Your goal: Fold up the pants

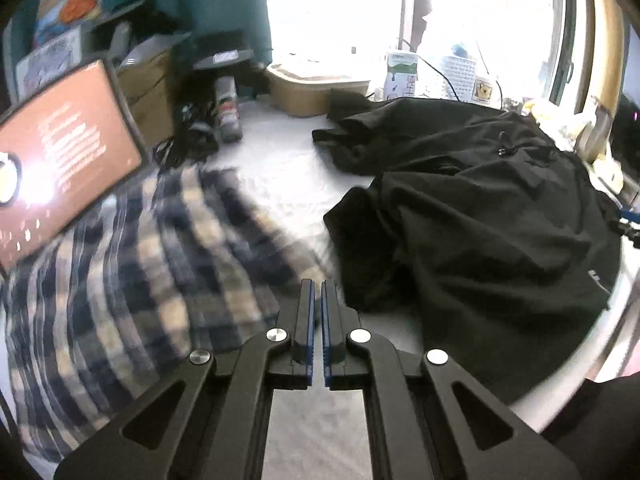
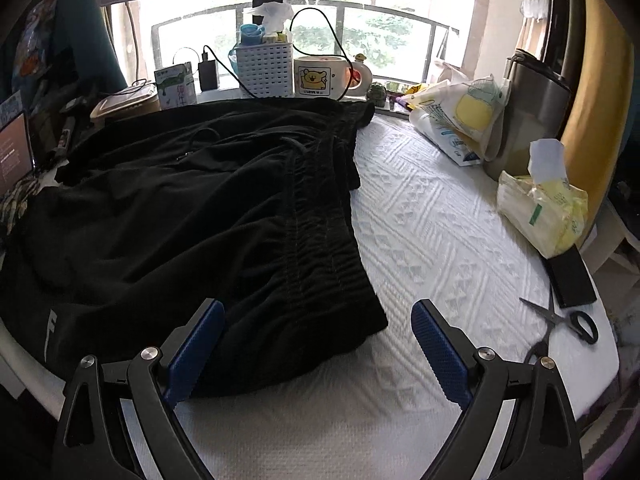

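The black pants point(image 2: 192, 208) are lying spread and rumpled across the white quilted bed cover point(image 2: 432, 240), taking up its left and middle part in the right wrist view, with the gathered waistband running down the right edge of the cloth and a pale logo showing near the lower left corner. In the left wrist view the same pants point(image 1: 480, 216) are sitting to the right of a blue and cream checked cloth point(image 1: 132, 276), the two lying just beside each other with a strip of bare cover between them farther back. The left gripper point(image 1: 317, 292) is pointing down over the near edge of the checked cloth, its blue-padded jaws drawn together with only a thin slit between them and nothing visible in the slit. The right gripper point(image 2: 318, 316) is hovering over the near corner of the pants, its jaws standing wide apart; the left pad is sitting over the black cloth, the right pad over bare cover, and neither is pressing on anything. A screen point(image 1: 60, 152) is glowing at the far left. A pair of scissors point(image 2: 568, 328) is lying near the right edge of the bed, beside a dark flat case point(image 2: 570, 280). A white basket point(image 2: 264, 70) and a mug point(image 2: 320, 78) are standing on the window ledge beyond the pants.
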`<state>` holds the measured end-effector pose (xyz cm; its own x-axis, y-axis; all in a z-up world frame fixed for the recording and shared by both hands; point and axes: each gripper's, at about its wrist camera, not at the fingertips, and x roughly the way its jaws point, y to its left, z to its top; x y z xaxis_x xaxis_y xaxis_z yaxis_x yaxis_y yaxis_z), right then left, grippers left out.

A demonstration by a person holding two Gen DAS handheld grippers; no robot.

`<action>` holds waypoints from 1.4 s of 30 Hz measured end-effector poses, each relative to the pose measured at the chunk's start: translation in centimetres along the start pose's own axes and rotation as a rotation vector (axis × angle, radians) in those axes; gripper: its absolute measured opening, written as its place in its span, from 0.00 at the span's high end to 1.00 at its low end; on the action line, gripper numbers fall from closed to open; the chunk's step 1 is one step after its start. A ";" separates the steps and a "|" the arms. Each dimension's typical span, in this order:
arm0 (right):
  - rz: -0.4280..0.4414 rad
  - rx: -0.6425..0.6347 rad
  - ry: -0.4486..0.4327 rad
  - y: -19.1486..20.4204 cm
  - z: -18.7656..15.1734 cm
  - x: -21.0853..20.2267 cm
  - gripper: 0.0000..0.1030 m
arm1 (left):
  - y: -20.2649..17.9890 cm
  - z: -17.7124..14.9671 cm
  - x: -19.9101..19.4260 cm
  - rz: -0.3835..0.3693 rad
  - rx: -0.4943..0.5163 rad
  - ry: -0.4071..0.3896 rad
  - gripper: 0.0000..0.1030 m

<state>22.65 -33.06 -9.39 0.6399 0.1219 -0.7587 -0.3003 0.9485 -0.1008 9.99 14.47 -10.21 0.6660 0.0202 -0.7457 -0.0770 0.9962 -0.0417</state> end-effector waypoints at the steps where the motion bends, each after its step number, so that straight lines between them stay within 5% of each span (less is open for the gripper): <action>1: -0.015 -0.012 -0.005 0.1 -0.1 -0.3 0.07 | 0.2 -0.4 -0.3 -0.026 -0.018 0.004 0.98; 4: -0.077 -0.049 -0.027 0.2 -0.3 -1.6 0.07 | -0.5 -1.7 -1.2 -0.110 -0.028 0.009 0.89; 5: -0.097 -0.056 -0.032 0.0 -0.4 -2.1 0.07 | -1.0 -2.1 -1.3 -0.131 -0.019 0.014 0.78; 6: -0.118 -0.058 -0.032 -0.3 -0.5 -2.5 0.07 | -1.6 -2.7 -1.3 -0.157 -0.003 0.026 0.52; 7: -0.136 -0.057 -0.031 -0.5 -0.6 -2.9 0.07 | -2.1 -3.2 -1.4 -0.178 0.007 0.030 0.39; 12: -0.196 -0.039 -0.023 -2.1 -1.7 -3.7 0.07 | -4.2 -5.2 -2.7 -0.264 0.077 0.046 0.38; 18: -0.204 -0.038 0.004 -2.4 -3.0 -3.5 0.07 | -6.0 -6.0 -3.0 -0.246 0.165 0.056 0.38; 24: -0.199 -0.084 0.007 -2.1 -3.1 -2.3 0.07 | -7.6 -5.1 -1.1 -0.094 0.216 0.025 0.36; 28: -0.189 -0.168 -0.016 -0.4 -2.6 -1.3 0.07 | -8.5 -4.0 0.0 -0.032 0.237 -0.003 0.42; 31: -0.206 -0.263 -0.045 1.0 -2.2 -0.5 0.05 | -8.7 -3.3 0.6 -0.031 0.229 -0.007 0.89; 34: -0.196 -0.397 -0.122 2.8 -1.9 -0.4 0.01 | -8.5 -2.9 0.4 -0.020 0.220 -0.028 0.98; 38: -0.152 -0.570 -0.205 5.0 -2.3 -0.6 0.02 | -7.9 -2.9 -0.8 -0.006 0.199 -0.056 0.98; 39: -0.136 -0.579 -0.207 5.2 -2.2 -0.4 0.06 | -7.6 -2.9 -1.2 -0.001 0.188 -0.060 0.98; 41: -0.093 -0.575 -0.207 5.5 -1.9 -0.2 0.48 | -7.4 -2.9 -1.6 0.000 0.176 -0.062 0.98; 42: -0.087 -0.571 -0.212 5.5 -1.8 -0.1 0.56 | -7.4 -2.9 -1.9 0.001 0.170 -0.065 0.98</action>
<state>19.66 -28.34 -11.01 0.7881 0.1620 -0.5939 -0.5347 0.6581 -0.5301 7.13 6.85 -10.47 0.7128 0.0212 -0.7011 0.0451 0.9961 0.0760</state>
